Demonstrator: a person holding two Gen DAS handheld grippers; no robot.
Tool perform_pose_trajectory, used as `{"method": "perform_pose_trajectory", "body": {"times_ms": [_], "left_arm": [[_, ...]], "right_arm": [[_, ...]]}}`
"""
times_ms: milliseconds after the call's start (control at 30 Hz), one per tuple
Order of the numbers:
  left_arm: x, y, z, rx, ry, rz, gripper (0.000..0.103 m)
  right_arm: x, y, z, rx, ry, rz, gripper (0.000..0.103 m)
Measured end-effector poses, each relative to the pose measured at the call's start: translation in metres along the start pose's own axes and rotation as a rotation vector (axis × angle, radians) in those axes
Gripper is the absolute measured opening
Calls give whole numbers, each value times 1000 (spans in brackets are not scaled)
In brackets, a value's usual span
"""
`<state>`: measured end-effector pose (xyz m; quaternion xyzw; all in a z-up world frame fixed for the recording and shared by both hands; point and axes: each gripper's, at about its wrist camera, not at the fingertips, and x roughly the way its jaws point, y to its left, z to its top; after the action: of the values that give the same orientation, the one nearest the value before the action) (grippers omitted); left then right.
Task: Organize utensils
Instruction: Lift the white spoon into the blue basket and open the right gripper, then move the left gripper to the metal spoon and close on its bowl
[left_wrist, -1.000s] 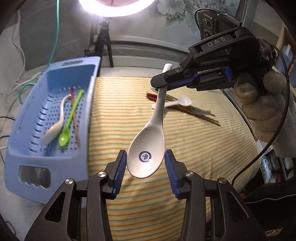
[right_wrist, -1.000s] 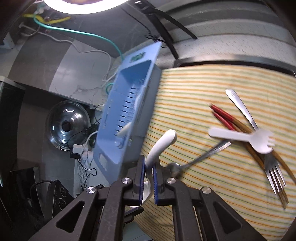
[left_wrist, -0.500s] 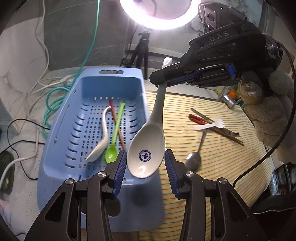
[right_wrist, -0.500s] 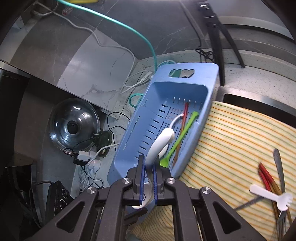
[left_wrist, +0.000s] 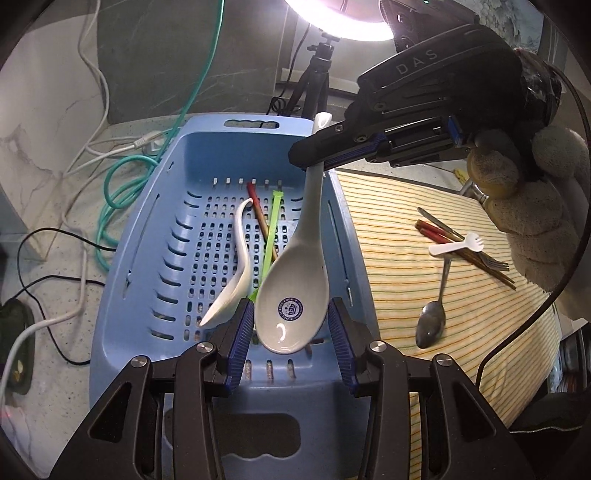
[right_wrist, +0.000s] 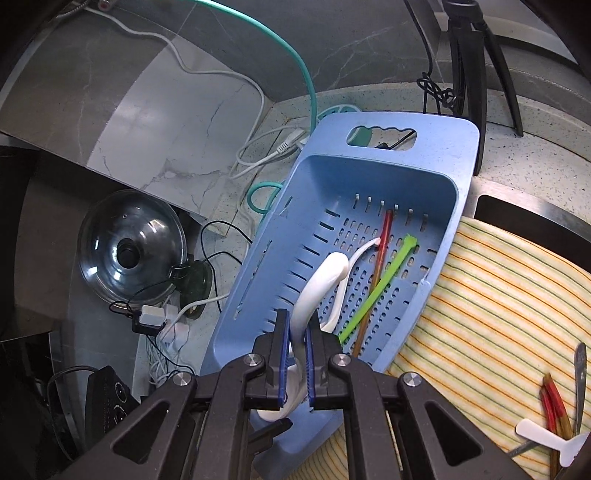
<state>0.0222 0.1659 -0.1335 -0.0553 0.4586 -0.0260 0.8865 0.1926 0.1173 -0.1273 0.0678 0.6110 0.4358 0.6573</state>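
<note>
**Spoon could drop hard into the basket**

Over the blue basket (left_wrist: 140, 258), the left claw (left_wrist: 291, 328) stands half-wide around the white ceramic spoon (left_wrist: 295, 280) bowl, pads apart from it. The right claw (right_wrist: 295, 354) pinches the handle; letting go from up here risks chipping it.

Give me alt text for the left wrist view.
A white ceramic spoon, gripped at its handle by the right gripper, hangs over the blue basket, its bowl between the left gripper's jaws.
</note>
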Motion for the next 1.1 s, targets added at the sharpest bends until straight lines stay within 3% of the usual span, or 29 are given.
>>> {"method": "perform_pose_trajectory", "body": {"times_ms": [433, 500, 533, 600, 867, 1100], "left_arm": [[11, 7, 2, -11, 49, 12, 39], [12, 8, 2, -24, 56, 21, 39], [11, 9, 2, -31, 53, 19, 41], [9, 10, 3, -46, 52, 24, 57], [-3, 4, 4, -39, 15, 34, 59], [-22, -16, 3, 13, -36, 42, 59]], "right_arm": [[14, -6, 11, -20, 13, -59, 13], [11, -5, 11, -31, 5, -76, 34], [9, -4, 11, -42, -7, -83, 38], [5, -2, 10, -62, -19, -99, 47], [-13, -3, 4, -75, -46, -125, 50], [-53, -10, -16, -103, -85, -148, 50]]}}
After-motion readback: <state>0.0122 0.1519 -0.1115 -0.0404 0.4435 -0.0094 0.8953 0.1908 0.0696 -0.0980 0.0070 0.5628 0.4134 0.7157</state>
